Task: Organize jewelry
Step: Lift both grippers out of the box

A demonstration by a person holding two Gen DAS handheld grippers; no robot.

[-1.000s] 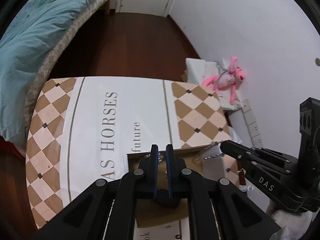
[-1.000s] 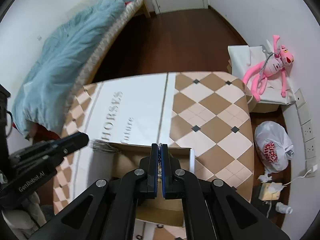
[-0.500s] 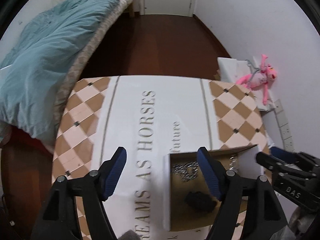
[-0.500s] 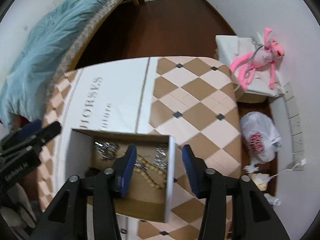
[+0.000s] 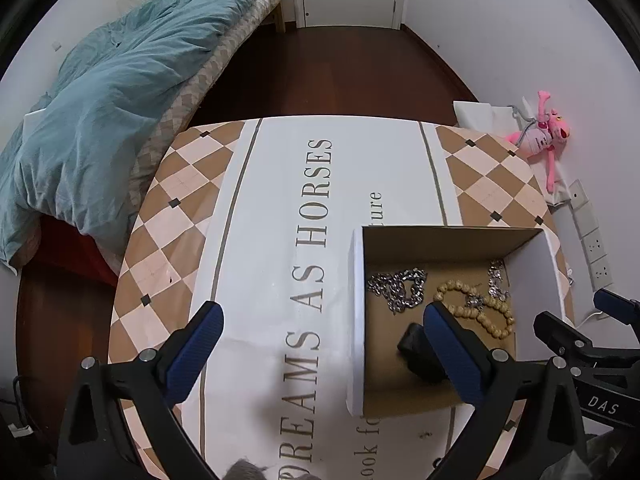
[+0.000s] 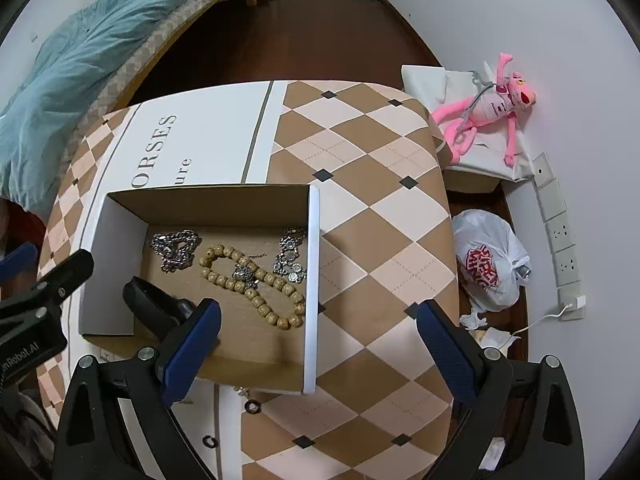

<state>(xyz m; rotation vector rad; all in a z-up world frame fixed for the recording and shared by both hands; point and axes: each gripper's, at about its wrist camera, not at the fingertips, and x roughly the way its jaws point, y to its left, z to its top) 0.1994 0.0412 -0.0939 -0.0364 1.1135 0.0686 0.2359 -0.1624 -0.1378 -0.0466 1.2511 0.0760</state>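
A: Cardboard box (image 6: 224, 208) sits on the counter (image 6: 360, 184), jewelry inside: steel chain (image 6: 176, 248) far-left, bead strand (image 6: 252, 280) centre, silver bracelet (image 6: 290, 256) against the right wall. Dark item (image 6: 152, 304) near-left; can't tell what it is.

B: Grippers?

A: Both wide, holding nothing. Right gripper (image 6: 318, 340) hangs over the box's right wall; left gripper (image 5: 320, 344) straddles the left wall.

B: Next pick?

A: My guess is the beads. Long axis runs far-left to near-right, just ahead-left of the right gripper. Right looks better lined up. Two small rings (image 6: 252, 406) lie loose on the counter near the box.
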